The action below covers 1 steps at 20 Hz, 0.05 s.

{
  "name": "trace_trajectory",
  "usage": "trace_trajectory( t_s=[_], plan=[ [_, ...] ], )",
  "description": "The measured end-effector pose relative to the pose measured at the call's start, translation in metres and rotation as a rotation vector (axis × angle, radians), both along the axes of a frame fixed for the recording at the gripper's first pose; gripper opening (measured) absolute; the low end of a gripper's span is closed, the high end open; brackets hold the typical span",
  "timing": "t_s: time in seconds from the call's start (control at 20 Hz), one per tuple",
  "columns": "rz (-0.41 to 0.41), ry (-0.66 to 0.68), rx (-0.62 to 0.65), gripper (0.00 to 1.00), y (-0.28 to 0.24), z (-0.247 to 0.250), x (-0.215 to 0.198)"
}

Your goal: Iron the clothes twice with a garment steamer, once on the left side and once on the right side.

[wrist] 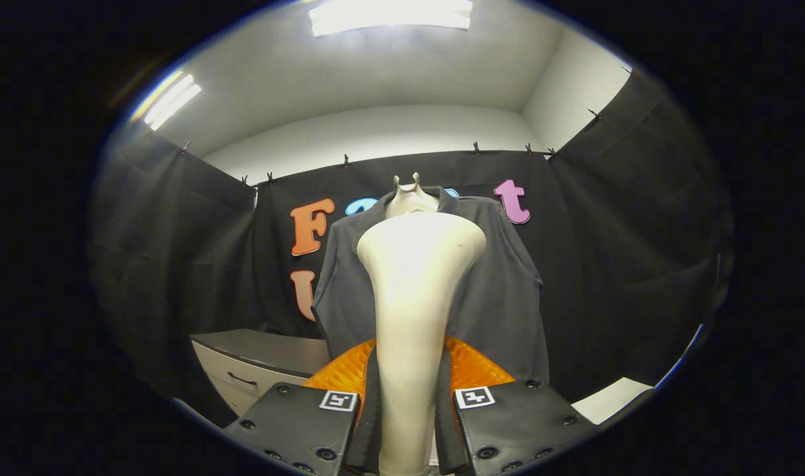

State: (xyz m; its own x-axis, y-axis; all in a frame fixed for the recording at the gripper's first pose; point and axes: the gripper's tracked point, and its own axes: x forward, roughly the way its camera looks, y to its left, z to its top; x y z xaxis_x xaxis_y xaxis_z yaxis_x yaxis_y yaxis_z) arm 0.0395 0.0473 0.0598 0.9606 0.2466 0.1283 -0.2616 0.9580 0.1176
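Two passes look still to do: my hand-held gripper (408,423) is clamped on the steamer (412,297), its head raised just before the shirt (501,291), not clearly touching.

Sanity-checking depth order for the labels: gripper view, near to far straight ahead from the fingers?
Gripper shut on the garment steamer's handle → garment steamer, its head raised ahead → dark shirt on a mannequin → black cloth wall.
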Motion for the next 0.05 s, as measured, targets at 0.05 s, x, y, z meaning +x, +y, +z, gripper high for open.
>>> trace_trajectory(
  t_s=[0.05],
  plan=[
    [-0.005, 0.001, 0.000, 0.40, -0.0006, -0.0009, 0.0005]
  ],
)
